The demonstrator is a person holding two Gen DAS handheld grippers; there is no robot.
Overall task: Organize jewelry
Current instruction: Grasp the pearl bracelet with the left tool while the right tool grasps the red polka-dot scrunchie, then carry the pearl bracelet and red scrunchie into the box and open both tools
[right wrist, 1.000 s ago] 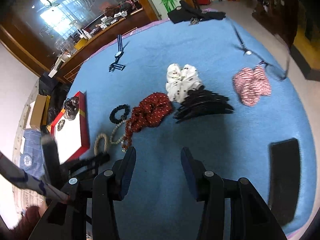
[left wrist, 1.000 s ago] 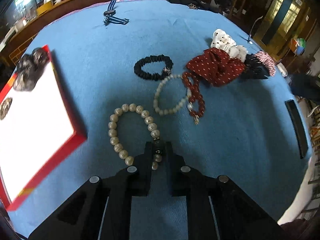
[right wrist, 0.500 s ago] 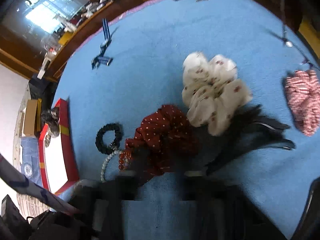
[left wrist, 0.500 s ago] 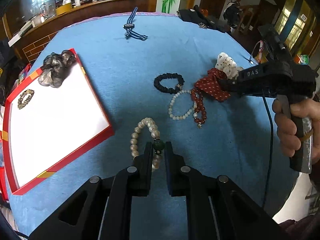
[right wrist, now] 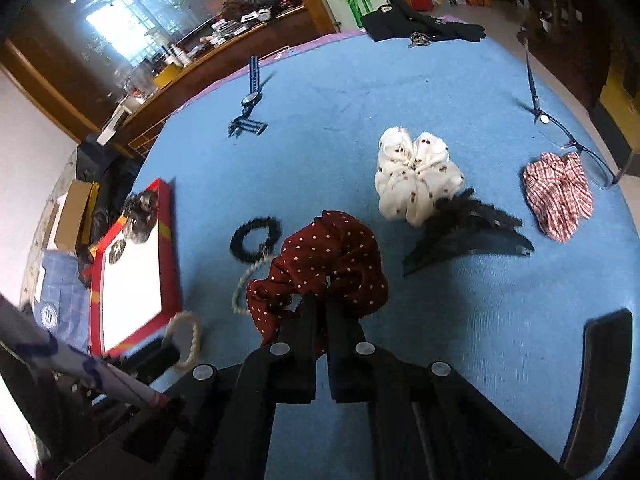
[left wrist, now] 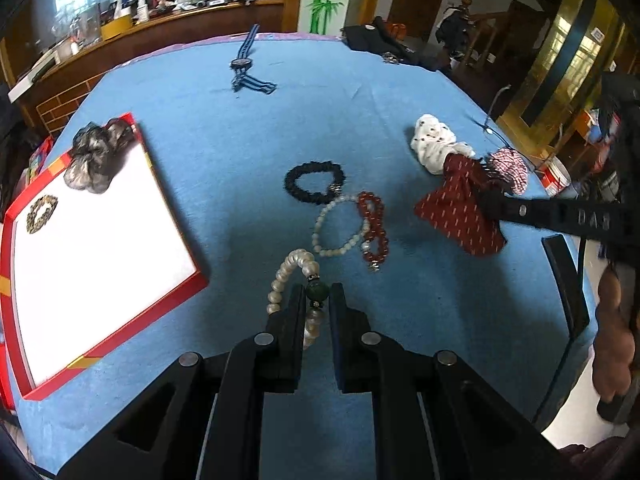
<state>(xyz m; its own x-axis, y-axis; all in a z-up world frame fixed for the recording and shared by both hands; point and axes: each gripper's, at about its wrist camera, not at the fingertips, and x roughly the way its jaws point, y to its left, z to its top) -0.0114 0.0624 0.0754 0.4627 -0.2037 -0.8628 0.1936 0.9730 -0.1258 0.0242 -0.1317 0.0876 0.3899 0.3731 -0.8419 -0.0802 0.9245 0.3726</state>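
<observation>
1. Left gripper [left wrist: 317, 294]: fingers nearly closed, pinching the dark green bead of a pearl bracelet [left wrist: 294, 276]. The rest of the strand arcs up and left from the fingers; whether it touches the cloth I cannot tell.
2. Right gripper [right wrist: 321, 306]: fingers drawn close together on the near edge of a dark red dotted scrunchie [right wrist: 320, 264]. In the left view the scrunchie appears raised off the blue worktop [left wrist: 280, 120].
3. Red-rimmed tray [left wrist: 198, 280] with a white floor sits at the left of the worktop. On it: a grey gauzy scrunchie [left wrist: 94, 158] at the far corner and a small dark-gold bracelet [left wrist: 41, 213].
4. Mid-worktop cluster: black bracelet [left wrist: 314, 182], pale bead bracelet [left wrist: 338, 228] and red bead bracelet [left wrist: 372, 228], the last two overlapping.
5. Right side: white printed scrunchie [right wrist: 416, 174], black hair clip [right wrist: 468, 234] touching it, red check scrunchie [right wrist: 558, 194] apart, glasses [right wrist: 568, 140] just beyond.
6. Far side: striped-strap watch [left wrist: 244, 66].
</observation>
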